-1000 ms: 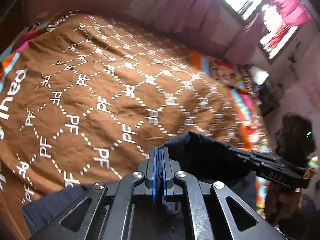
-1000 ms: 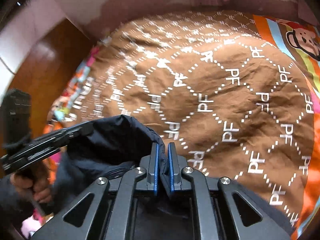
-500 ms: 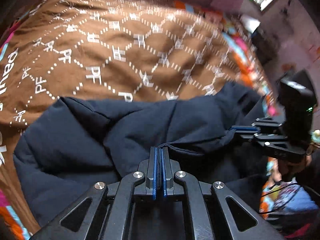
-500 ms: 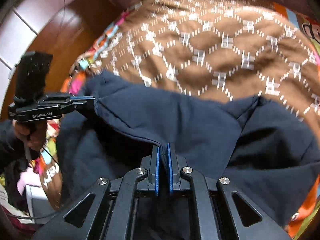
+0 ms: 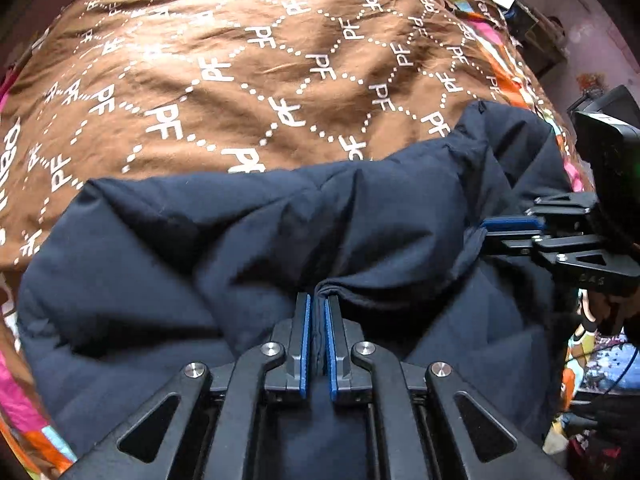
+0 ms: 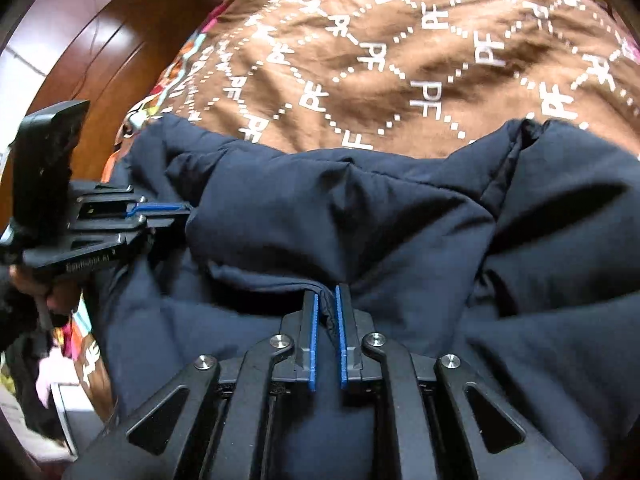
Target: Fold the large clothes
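Note:
A dark navy padded jacket point(image 5: 224, 248) lies spread on the near part of a bed, over a brown cover point(image 5: 248, 76) printed with white "PF" letters. My left gripper point(image 5: 317, 300) is shut on a fold of the jacket's near edge. My right gripper point(image 6: 327, 293) is shut on another fold of the same edge point(image 6: 360, 220). The right gripper also shows at the right of the left wrist view point(image 5: 486, 229), pinching cloth. The left gripper shows at the left of the right wrist view point(image 6: 188, 212).
A wooden headboard or door point(image 6: 100, 52) stands left of the bed. Colourful bedding point(image 5: 496, 36) shows along the bed's edges. Cluttered dark furniture point(image 5: 536, 28) stands at the far right by a pink wall.
Both grippers swung the jacket forward and down onto the bed. It was bunched at the jaws; now it lies spread over the near part of the brown cover.

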